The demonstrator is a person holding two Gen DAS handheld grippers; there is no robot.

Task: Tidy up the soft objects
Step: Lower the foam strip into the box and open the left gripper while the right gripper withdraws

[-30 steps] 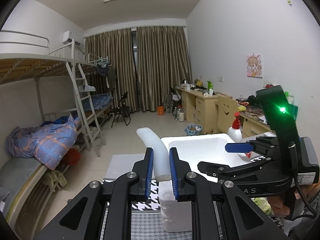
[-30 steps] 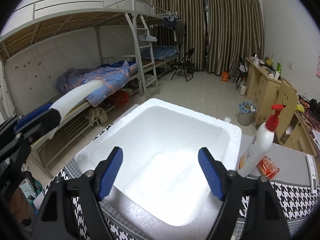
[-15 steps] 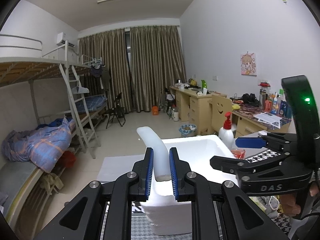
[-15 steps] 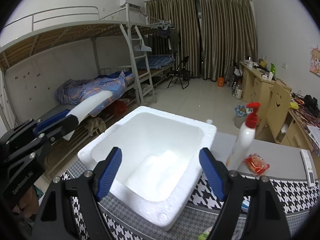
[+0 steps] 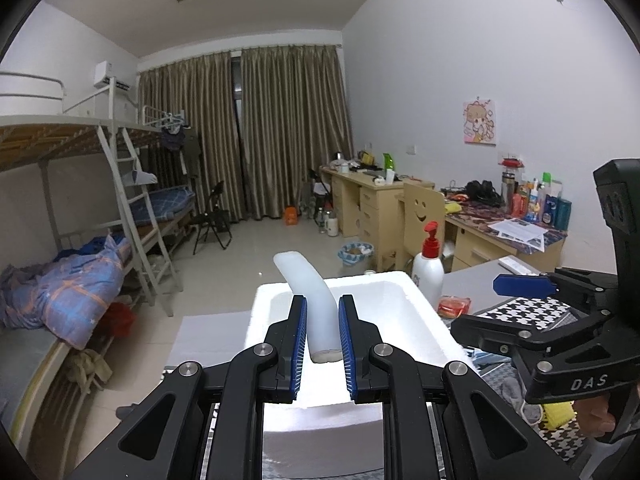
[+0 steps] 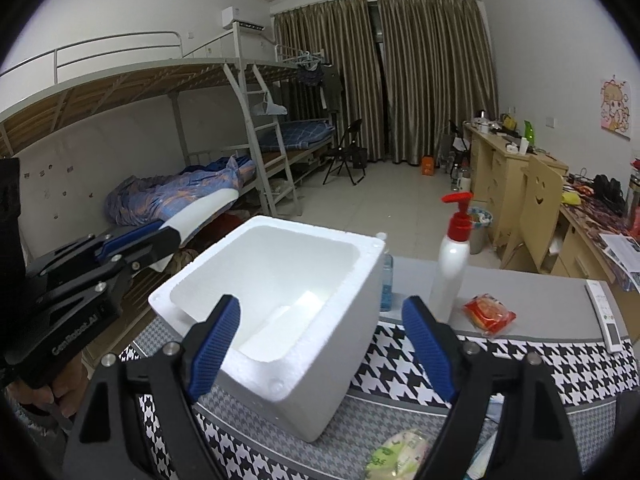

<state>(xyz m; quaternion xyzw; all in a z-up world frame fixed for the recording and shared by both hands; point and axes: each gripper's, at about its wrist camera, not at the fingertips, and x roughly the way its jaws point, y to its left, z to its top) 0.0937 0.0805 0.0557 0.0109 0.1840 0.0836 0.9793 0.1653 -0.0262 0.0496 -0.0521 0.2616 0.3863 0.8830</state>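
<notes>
My left gripper (image 5: 323, 344) is shut on a curved white foam strip (image 5: 310, 292) and holds it above the near-left rim of an open white foam box (image 5: 416, 320). In the right wrist view the left gripper (image 6: 160, 236) and the strip (image 6: 204, 210) hang left of the box (image 6: 320, 356), which holds a white foam piece (image 6: 280, 324) inside. My right gripper (image 6: 320, 344) is open and empty, raised in front of the box; it also shows in the left wrist view (image 5: 524, 284).
A white pump bottle with a red top (image 6: 450, 264) and a red snack packet (image 6: 490, 314) stand right of the box on the houndstooth cloth (image 6: 520, 364). A remote (image 6: 606, 316) lies far right. A green-patterned soft item (image 6: 400, 456) lies near the front edge.
Both grippers have pulled back and up from the box, which now looks smaller and lower. The left gripper still holds the strip; the right stays open.
</notes>
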